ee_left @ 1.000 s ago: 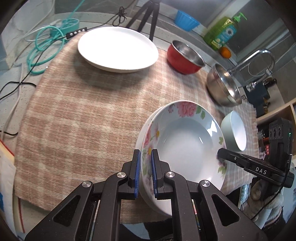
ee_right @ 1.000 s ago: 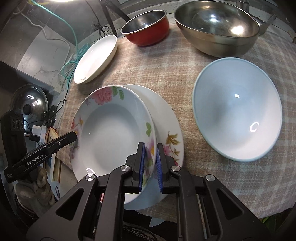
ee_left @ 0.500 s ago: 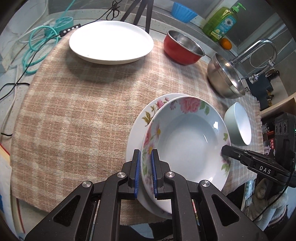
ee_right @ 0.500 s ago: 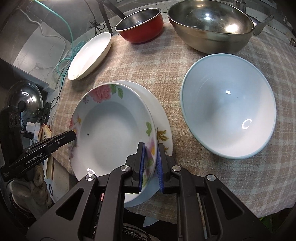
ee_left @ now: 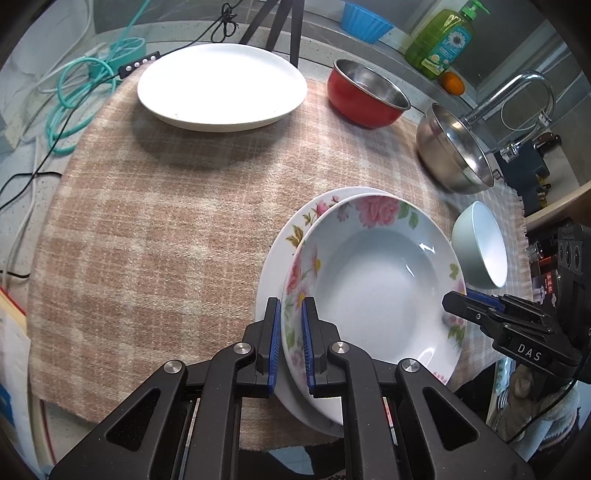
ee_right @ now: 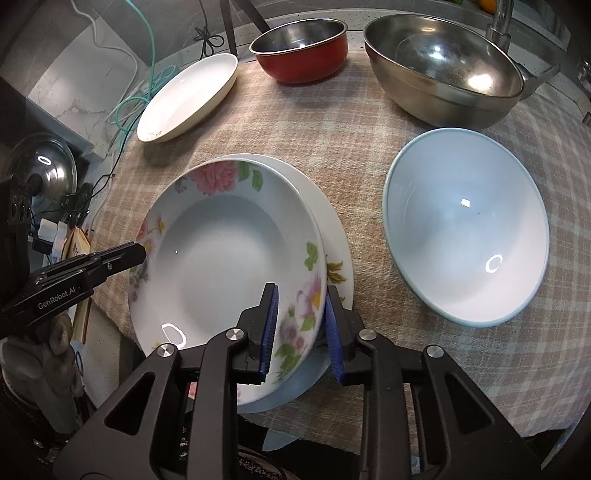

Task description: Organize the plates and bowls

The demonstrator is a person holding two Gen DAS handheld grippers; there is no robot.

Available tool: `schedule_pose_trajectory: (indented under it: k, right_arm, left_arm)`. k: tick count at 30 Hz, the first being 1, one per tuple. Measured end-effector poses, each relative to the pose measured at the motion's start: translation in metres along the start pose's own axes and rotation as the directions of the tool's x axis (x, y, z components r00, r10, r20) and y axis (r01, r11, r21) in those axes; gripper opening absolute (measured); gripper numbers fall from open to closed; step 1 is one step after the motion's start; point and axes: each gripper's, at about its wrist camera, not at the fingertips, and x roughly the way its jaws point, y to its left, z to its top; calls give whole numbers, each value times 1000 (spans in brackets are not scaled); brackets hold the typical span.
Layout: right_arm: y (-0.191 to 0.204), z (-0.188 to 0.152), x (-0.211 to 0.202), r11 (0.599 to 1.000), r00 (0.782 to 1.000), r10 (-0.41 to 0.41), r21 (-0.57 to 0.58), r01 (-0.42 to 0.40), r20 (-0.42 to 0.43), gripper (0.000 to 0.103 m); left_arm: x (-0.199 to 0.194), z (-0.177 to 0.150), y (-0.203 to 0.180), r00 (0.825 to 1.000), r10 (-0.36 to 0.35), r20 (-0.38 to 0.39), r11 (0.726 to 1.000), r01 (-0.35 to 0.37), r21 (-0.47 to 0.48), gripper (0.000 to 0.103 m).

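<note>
Checked cloth (ee_left: 155, 236) in beige and pale stripes covers most of the desk (ee_left: 22, 173), whose speckled grey top shows at the left edge, where a coil of teal cable (ee_left: 70, 110) and a black power strip (ee_left: 138, 64) lie. On the cloth, near its front edge, a deep floral plate (ee_left: 373, 291) sits on a flatter floral plate (ee_left: 273, 273), offset so that the lower plate's rim shows on one side. The left tool (ee_left: 291, 339) is clenched on the near rim of the deep floral plate. The right tool (ee_right: 299, 325) straddles the opposite rim of the same plate; its jaws are opening and the pads stand clear of the rim. A plain white plate (ee_left: 221, 85) rests at the far side of the cloth, with a red bowl (ee_left: 365, 96) lined in steel beside it and a large steel bowl (ee_right: 443, 62) further along. A pale blue bowl (ee_right: 465, 232) sits just beside the stacked plates without touching them. Behind the cloth, a counter ledge carries a green soap bottle (ee_left: 439, 40), an orange fruit (ee_left: 452, 81) and a blue ridged bowl (ee_left: 365, 22); a chrome tap (ee_left: 517, 96) arches beyond the steel bowl. Tripod legs (ee_left: 280, 26) stand at the desk's far edge. A steel pan lid (ee_right: 44, 170) lies below the desk's left side in the right wrist view.
</note>
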Motion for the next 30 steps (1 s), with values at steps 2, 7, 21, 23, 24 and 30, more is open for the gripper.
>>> schedule_pose_trajectory:
  k: [2, 7, 21, 23, 24, 30]
  right_arm:
    - [0, 1, -1, 1000, 1000, -8, -5, 8, 3, 29]
    - [-1, 2, -6, 1000, 1000, -6, 2, 6, 20, 39]
    - [6, 17, -38, 997, 991, 65, -41, -61, 114, 49]
    - [5, 21, -41, 996, 989, 80, -52, -74, 123, 49]
    - [4, 23, -41, 995, 989, 86, -56, -79, 123, 49]
    - [8, 35, -49, 988, 983, 138, -88, -128, 122, 49]
  left_arm:
    - [-1, 0, 1, 1000, -1, 3, 1000, 1, -2, 10]
    - [-4, 0, 3, 1000, -3, 7, 1000, 3, -8, 10]
    - [-28, 3, 16, 997, 15, 76, 995, -8, -98, 10]
    - [-32, 4, 17, 995, 27, 93, 993, -16, -120, 10]
    - [-34, 4, 17, 994, 32, 101, 991, -19, -130, 11]
    - [-49, 15, 21, 983, 71, 169, 982, -39, -184, 11]
